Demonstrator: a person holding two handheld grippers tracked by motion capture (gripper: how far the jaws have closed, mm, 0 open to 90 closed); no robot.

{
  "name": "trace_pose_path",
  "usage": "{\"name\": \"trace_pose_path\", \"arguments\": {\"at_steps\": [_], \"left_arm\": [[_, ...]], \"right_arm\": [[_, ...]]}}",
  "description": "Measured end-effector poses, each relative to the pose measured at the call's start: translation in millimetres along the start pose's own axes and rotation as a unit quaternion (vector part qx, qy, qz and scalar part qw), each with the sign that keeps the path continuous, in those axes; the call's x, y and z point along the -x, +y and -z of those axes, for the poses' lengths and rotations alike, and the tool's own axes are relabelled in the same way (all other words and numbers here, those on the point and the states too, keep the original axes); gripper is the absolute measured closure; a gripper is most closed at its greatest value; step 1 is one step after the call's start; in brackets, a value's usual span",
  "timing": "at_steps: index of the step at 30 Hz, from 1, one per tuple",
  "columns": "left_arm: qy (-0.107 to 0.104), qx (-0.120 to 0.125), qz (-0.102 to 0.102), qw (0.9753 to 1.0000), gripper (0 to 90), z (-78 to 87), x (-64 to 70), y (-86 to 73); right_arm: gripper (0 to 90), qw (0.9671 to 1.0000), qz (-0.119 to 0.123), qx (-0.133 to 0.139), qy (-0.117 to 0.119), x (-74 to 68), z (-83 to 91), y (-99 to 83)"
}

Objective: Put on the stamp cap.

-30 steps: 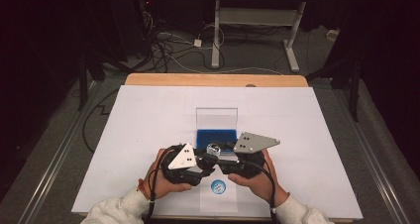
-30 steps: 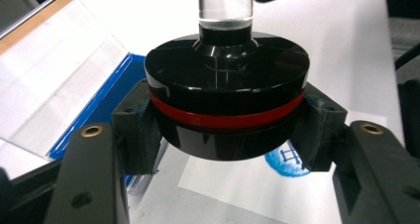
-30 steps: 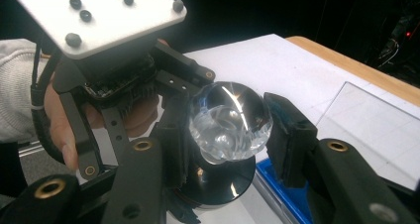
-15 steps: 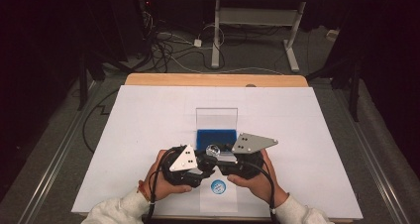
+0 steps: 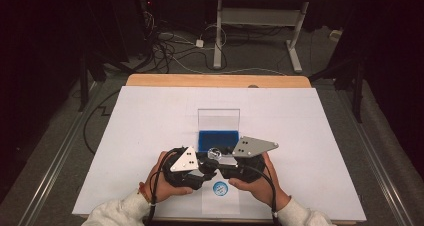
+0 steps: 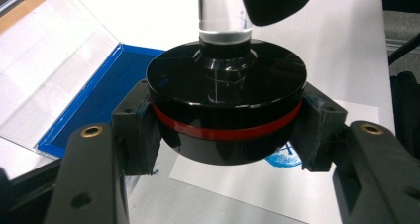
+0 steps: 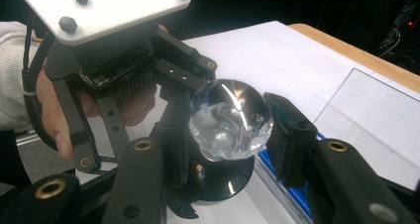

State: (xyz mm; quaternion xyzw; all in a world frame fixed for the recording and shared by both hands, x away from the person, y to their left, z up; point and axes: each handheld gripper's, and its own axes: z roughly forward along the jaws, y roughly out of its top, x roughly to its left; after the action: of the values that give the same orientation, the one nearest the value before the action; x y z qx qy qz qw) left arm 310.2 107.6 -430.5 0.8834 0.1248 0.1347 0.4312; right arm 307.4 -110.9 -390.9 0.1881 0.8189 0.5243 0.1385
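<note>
left gripper (image 6: 225,130) is clamping the round black stamp base with a red band (image 6: 225,102) above the white surface (image 5: 150,136); right gripper (image 7: 228,130) is pinching its clear faceted knob (image 7: 230,120). any uneven pull could be twisting the handle loose, dropping it.

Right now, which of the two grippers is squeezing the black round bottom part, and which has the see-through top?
The left gripper squeezes the black base with the red band. The right gripper clamps the clear handle.

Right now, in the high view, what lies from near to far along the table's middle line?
Blue stamped mark on the paper → clear knob of the stamp held between the two grippers → blue tray → upright clear lid → wooden table edge.
</note>
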Motion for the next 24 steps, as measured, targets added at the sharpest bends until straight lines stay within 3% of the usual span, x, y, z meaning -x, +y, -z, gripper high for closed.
{"name": "trace_pose_path", "arguments": {"at_steps": [4, 18, 24], "left_arm": [[0.004, -0.006, -0.002, 1.0000, 36.4, -2.7, 0.2, -1.8], [0.003, 0.009, -0.003, 1.0000, 36.2, -3.7, -0.3, -3.2], [0.013, 0.010, -0.007, 0.9998, 35.8, -6.6, 1.5, -3.7]], "right_arm": [[57.1, 1.0000, -0.005, -0.004, -0.003, 0.5, -1.8, -2.7], [57.1, 1.0000, -0.008, -0.005, -0.003, 2.6, 0.4, -2.2], [57.1, 0.9999, -0.006, -0.006, -0.005, 3.2, 1.2, -1.8]]}}
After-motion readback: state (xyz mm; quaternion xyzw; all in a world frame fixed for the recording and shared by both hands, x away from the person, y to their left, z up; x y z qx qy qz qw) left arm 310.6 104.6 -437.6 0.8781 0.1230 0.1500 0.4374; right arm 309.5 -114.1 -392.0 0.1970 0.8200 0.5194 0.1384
